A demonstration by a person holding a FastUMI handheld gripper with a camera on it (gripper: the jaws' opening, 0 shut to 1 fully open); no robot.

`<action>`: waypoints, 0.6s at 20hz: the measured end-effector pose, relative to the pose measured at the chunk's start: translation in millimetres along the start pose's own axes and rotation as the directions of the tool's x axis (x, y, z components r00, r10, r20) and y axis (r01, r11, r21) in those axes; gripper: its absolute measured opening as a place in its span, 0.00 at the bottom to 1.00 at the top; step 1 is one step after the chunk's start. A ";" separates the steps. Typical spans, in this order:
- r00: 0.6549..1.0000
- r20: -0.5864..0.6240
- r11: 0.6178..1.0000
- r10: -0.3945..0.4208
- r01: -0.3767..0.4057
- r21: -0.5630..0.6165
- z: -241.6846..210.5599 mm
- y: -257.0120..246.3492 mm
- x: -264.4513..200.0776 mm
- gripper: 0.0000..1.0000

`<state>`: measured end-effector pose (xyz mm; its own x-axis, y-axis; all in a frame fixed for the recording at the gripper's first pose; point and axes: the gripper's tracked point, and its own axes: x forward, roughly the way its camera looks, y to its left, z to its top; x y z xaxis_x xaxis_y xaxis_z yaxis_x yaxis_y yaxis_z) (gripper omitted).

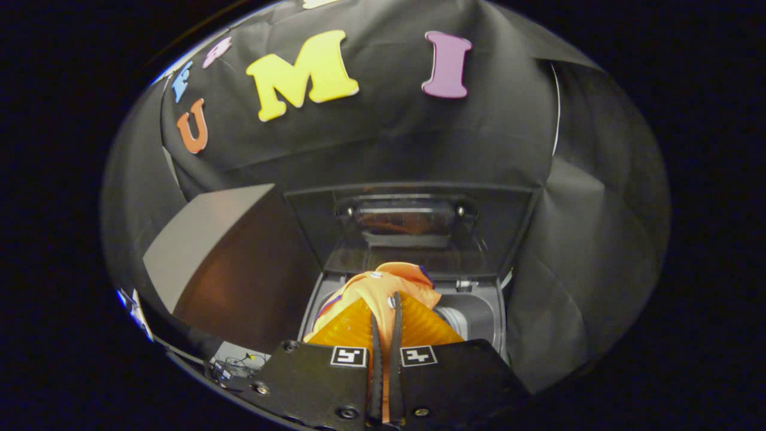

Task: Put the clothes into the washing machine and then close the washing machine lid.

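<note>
An orange garment hangs from my gripper, whose two fingers are pressed together on a fold of it. The cloth bunches just ahead of the fingertips, over the open top of a grey washing machine. Part of the drum opening shows to the right of the cloth. The machine's dark see-through lid stands raised behind the opening, leaning back toward the booth wall. The lower part of the garment is hidden behind the fingers.
A brown flat board or box side stands to the left of the machine. Black cloth walls close in behind and to the right. A few small wires and a device lie low on the left.
</note>
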<state>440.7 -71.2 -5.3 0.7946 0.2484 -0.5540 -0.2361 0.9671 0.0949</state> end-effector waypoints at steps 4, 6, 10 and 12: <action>0.996 -0.093 1.000 -0.005 0.006 0.009 -30.5 -4.7 35.5 0.08; 0.992 -0.124 1.000 -0.007 0.007 -0.001 -39.9 -2.9 50.2 0.08; 0.973 -0.227 0.999 -0.049 0.048 -0.009 -63.6 -5.8 75.7 0.08; 0.959 -0.277 0.998 -0.053 0.060 0.016 -76.2 -8.8 88.4 0.08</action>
<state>470.3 -61.9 -118.1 0.6202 0.1713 -0.7655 -0.1791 0.9810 0.0744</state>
